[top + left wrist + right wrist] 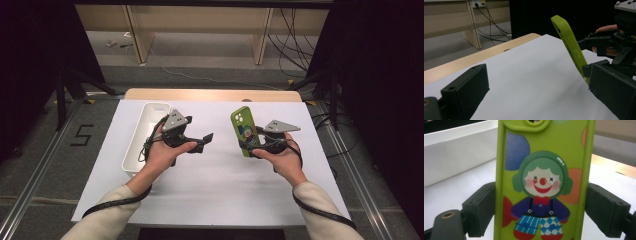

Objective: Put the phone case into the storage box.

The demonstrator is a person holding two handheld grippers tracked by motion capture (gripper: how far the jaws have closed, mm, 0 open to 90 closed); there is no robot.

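Note:
A lime-green phone case [243,130] with a clown picture [541,182] stands upright above the white table sheet [210,180]. My right gripper [250,145] is shut on it, one black pad pressed on each long edge near its lower end [541,213]. My left gripper [204,142] is held over the sheet to the left of the case, jaws open and pointing right toward it, nothing between them. In the left gripper view the case [571,50] rises edge-on past the right jaw, with the right gripper [609,47] behind it.
A long white bin [145,135] lies along the left side of the sheet, behind the left hand; its wall [456,152] stands beyond the case. The wooden table edge [210,95] runs along the back. Desk legs and cables lie on the floor beyond.

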